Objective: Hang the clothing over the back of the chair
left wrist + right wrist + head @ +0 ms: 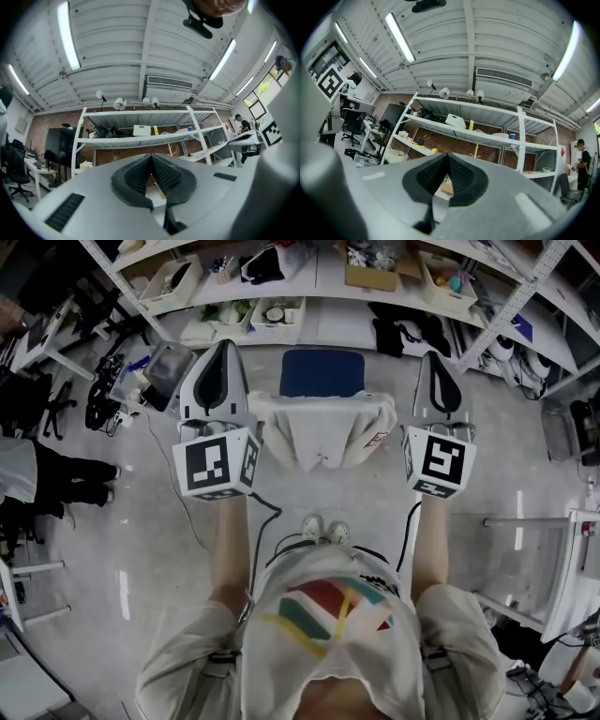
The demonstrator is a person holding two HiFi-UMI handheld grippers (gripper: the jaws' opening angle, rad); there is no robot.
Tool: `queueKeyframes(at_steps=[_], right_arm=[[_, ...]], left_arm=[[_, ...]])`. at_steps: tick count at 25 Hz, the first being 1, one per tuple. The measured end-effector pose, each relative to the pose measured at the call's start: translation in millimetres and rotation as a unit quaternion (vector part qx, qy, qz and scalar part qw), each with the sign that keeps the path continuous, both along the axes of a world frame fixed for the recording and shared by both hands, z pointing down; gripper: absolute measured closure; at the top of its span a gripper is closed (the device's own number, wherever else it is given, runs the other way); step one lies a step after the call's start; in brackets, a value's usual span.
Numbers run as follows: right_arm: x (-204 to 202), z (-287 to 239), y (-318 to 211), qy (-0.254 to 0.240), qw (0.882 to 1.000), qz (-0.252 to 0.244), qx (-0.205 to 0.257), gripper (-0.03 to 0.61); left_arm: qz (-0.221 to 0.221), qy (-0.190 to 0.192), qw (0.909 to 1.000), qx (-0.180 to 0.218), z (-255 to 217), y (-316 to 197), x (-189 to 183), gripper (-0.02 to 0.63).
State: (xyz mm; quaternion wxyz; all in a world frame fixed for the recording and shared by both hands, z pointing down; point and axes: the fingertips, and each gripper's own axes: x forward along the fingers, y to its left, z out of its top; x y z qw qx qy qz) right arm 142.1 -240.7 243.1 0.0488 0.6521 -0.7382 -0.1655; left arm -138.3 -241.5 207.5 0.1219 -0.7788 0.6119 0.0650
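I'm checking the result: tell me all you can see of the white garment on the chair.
The white garment looks like a soft cotton T-shirt with a small print near one side edge. It lies draped over the blue chair, spread wide, its lower edge sagging in folds. The left gripper and right gripper, both shut, hold nothing of it.

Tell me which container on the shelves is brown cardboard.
The box on the shelf just beyond the blue chair: it alone is brown cardboard; the other containers along the shelves are pale baskets.
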Motion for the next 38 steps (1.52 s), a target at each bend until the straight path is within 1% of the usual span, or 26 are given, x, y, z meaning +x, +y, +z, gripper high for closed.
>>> queueKeyframes(at_steps=[3, 7, 11, 14, 17, 22, 38], right_arm=[[-3.5, -3.2, 26.0, -0.008, 1.000, 0.003, 0.010, 0.574], [-3.4, -0.5, 47.7, 0.008, 0.999, 0.018, 0.025, 0.574], [-8.7, 16.0, 60.8, 0.005, 1.000, 0.007, 0.003, 0.574], [-10.7, 25.3, 66.7, -0.003, 1.000, 0.001, -0.011, 0.573], [-12.8, 28.2, 69.3, -0.011, 1.000, -0.005, -0.018, 0.574], [-13.7, 24.7, 70.4, -0.014, 1.000, -0.005, -0.017, 0.574], [-21.9, 23.8, 76.2, -0.001, 1.000, -0.010, -0.020, 0.574]], left_arm=[[0.002, -0.011, 0.9998, 0.018, -10.7, 30.5, 14.7, 0.600], [0.014, -0.022, 0.9994, 0.024, -11.8, 47.6, 29.2, 0.600], [-0.006, -0.019, 0.9997, 0.012, 2.0, 57.8, 23.9, 0.600], [-0.015, -0.010, 0.9998, -0.007, 21.6, 58.2, 19.6, 0.600], [-0.017, -0.010, 0.9996, -0.020, 31.9, 56.6, 19.6, 0.600], [-0.011, -0.023, 0.9996, -0.015, 30.0, 58.2, 25.5, 0.600], [-0.022, -0.019, 0.9995, -0.016, 30.2, 67.9, 11.2, 0.600]])
